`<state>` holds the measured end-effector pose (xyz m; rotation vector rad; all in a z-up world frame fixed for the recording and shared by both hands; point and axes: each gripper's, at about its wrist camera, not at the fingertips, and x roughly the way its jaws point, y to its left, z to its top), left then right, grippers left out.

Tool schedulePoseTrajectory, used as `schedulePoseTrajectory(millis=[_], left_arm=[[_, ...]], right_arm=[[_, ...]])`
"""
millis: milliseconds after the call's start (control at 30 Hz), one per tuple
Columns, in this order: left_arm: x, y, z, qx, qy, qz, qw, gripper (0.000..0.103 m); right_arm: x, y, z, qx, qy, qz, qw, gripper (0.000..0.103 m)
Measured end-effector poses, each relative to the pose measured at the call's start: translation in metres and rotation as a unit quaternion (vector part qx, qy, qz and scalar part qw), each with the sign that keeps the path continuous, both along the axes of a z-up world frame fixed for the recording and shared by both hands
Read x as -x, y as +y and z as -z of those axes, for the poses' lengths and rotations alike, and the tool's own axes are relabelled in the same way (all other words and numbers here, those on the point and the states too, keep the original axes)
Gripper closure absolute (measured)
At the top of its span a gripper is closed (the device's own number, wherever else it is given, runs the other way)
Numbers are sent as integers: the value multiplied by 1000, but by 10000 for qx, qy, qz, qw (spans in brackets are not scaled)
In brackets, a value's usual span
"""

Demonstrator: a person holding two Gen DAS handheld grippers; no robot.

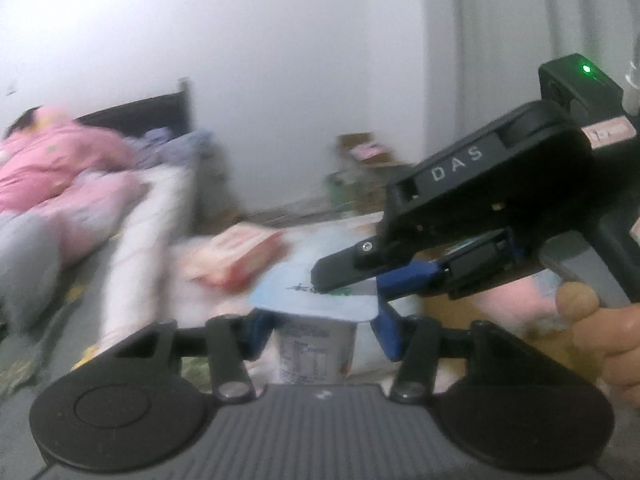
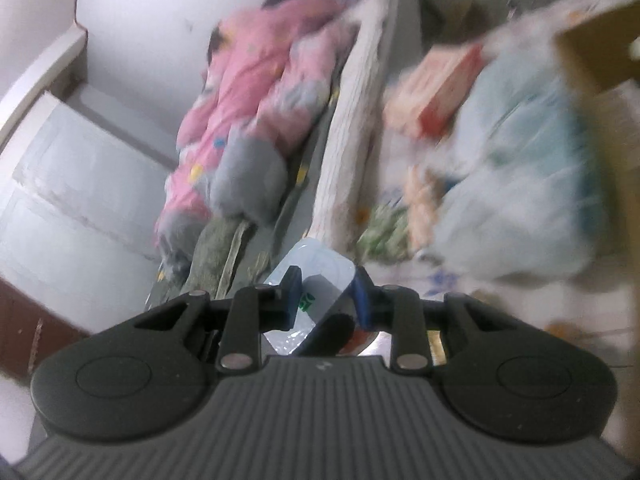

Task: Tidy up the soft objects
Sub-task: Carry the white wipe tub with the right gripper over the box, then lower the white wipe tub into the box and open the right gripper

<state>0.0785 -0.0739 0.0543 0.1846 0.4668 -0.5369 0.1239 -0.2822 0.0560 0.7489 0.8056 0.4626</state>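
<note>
Hardly started, at a guess. Holding a cup (image 1: 316, 360) up in the air with the left gripper (image 1: 320, 332), clamped on both its sides. Pinching the edge of the blue lid (image 1: 320, 260) on top with the right gripper (image 1: 344, 284), closed on it from the right side. Not put away anywhere yet. Lots left to tidy, too: a pink quilt (image 2: 248, 80) in a heap on the bed, with a red box (image 1: 244, 252) and a big blue bag (image 2: 516, 184) lying in the mess close by. No neat pile to see anywhere so far.

From the left view: seeing the cup's side with its small print, the flat top of the lid, and the whole right gripper with its green light (image 1: 587, 68), plus the right hand (image 1: 608, 340) on the handle. None of that from the right view.

From the right view: looking down past the lid, with almost no cup to see, but far more of the room. Seeing the long white mattress (image 2: 352, 128), the quilt from above, the blue bag, and a brown box (image 2: 592, 40) at the far right. Too blurry in both to read any words.
</note>
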Motion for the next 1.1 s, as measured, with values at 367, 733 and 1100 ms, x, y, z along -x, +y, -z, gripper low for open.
schedulePoseTrajectory(millis=[367,733,1100], left_arm=[[12,-138,11,68,945,1652,9817,49],[-3,-187,65,-382,2095,1904,9583,51],[4,-189,70,-535,2220,1982,9532,46]], right_arm=[[91,-160,7,67,382,1305,9907,76],[93,-223,79,-70,1363,1039,9852,75],[67,-236,122,-71,2120,582,9755,72]])
